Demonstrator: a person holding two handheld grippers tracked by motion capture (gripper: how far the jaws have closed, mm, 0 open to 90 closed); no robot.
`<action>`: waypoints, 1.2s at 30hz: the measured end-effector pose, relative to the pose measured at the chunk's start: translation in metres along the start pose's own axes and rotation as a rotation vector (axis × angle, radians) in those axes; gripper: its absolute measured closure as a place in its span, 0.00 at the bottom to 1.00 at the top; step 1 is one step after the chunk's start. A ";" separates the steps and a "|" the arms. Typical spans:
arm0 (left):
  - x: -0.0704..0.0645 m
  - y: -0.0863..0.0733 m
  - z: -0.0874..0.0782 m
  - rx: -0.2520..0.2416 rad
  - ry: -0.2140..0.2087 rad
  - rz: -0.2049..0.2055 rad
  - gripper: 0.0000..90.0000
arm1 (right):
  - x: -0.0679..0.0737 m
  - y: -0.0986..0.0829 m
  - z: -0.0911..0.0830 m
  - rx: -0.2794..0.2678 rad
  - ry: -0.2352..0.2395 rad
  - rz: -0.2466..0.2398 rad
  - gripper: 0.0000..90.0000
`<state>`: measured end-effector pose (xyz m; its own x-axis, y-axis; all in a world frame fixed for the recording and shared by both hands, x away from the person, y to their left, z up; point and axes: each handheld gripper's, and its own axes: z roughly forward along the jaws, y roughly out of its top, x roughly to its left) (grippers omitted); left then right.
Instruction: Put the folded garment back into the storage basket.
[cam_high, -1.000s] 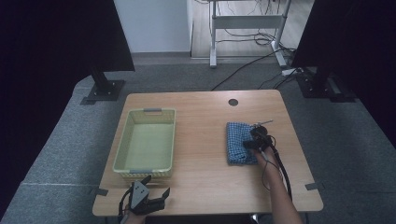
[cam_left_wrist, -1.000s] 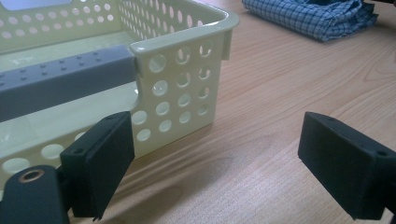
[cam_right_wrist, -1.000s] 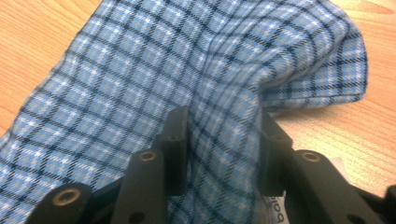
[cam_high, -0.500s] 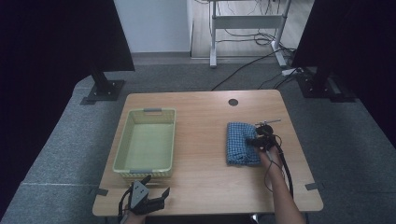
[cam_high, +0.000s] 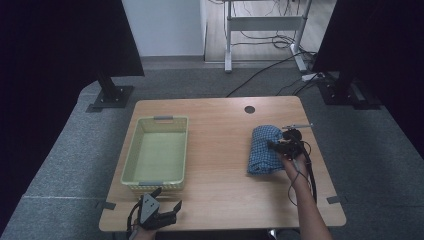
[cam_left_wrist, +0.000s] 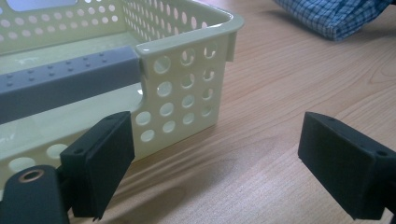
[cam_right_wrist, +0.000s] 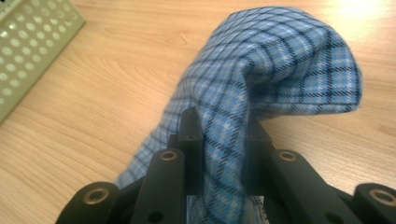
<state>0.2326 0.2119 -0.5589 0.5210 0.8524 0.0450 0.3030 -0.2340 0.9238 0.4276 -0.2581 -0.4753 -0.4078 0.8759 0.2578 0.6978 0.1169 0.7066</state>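
The table (cam_high: 220, 150) is smooth grained wood; the basket (cam_left_wrist: 187, 70) glossy perforated plastic; the cloth (cam_right_wrist: 280, 70) soft woven check.

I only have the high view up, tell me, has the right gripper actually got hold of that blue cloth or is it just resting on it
Observer: It has hold. In the right gripper view, the right gripper has its jaws closed on a fold of the blue checked cloth, which bulges up beyond them.
Operator: And the left one, is it open?
Observer: Yes. The left gripper has its jaws wide apart with nothing between them but bare table.
Operator: How close is it to the basket?
Observer: Its camera looks at the near corner of the basket; one jaw overlaps the basket's perforated wall in the picture, but I cannot tell if they touch.
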 end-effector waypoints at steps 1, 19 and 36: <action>0.000 0.000 0.000 -0.001 -0.001 0.000 0.12 | 0.001 0.001 -0.002 -0.004 0.005 0.003 0.83; 0.000 0.000 0.000 -0.001 -0.001 -0.003 0.12 | 0.021 0.032 -0.045 -0.096 0.032 0.000 0.83; 0.000 0.000 0.000 0.003 0.007 -0.004 0.12 | 0.041 0.042 -0.034 -0.098 0.052 -0.016 0.83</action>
<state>0.2331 0.2119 -0.5592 0.5139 0.8567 0.0443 0.3077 -0.2323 0.9227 0.4204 -0.2334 -0.4131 -0.4505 0.8483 0.2783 0.6309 0.0819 0.7715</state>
